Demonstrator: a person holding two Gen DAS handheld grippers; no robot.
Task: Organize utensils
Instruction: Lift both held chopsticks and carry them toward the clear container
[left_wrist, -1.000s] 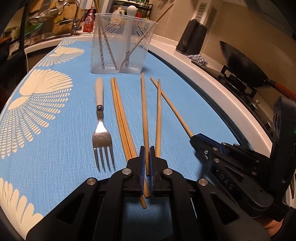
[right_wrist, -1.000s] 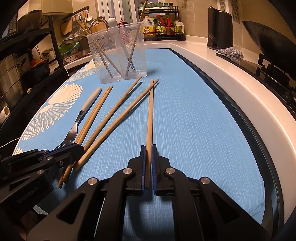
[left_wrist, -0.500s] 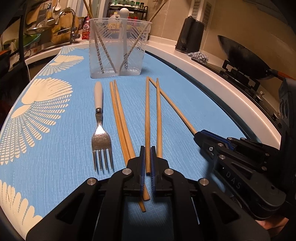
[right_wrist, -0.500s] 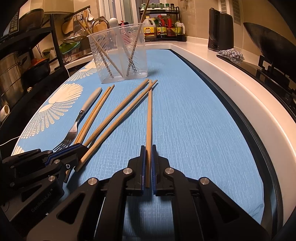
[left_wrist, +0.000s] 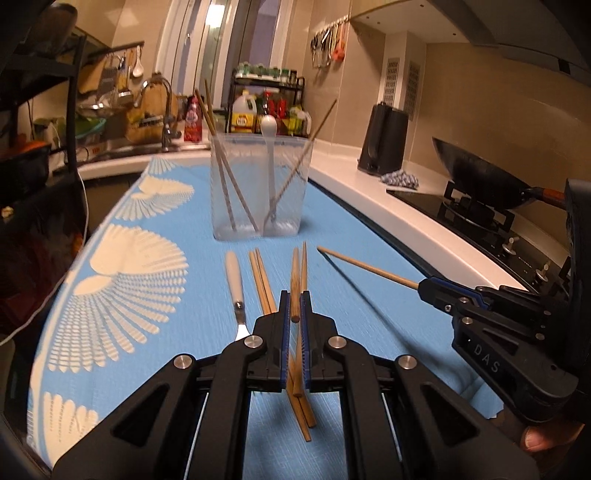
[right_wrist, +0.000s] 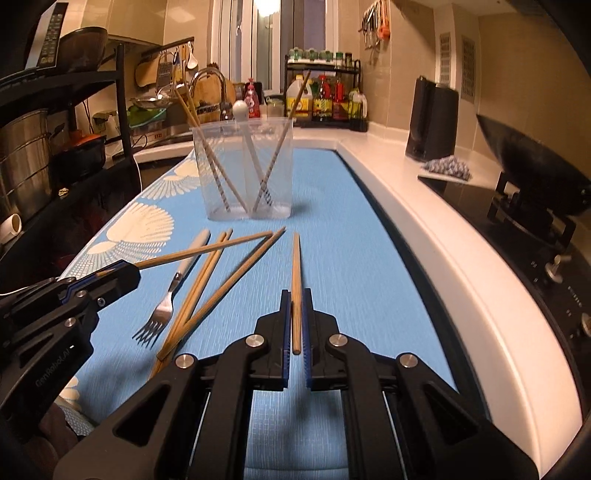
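We see the left gripper (left_wrist: 294, 302) clenched on one chopstick (left_wrist: 294, 280), its tip aimed at the clear holder (left_wrist: 258, 188) and its length raised off the blue mat (left_wrist: 351, 295); the right gripper (right_wrist: 295, 306) likewise grips a single chopstick (right_wrist: 296, 266) pointing toward that holder. Just in front of the holder, on the mat, lie a fork (right_wrist: 166, 299) with a pale handle, a pair of chopsticks (right_wrist: 201, 280) beside it, and one more chopstick (right_wrist: 236, 280) angled across. Inside the holder stand several chopsticks and a white-handled utensil (left_wrist: 269, 147).
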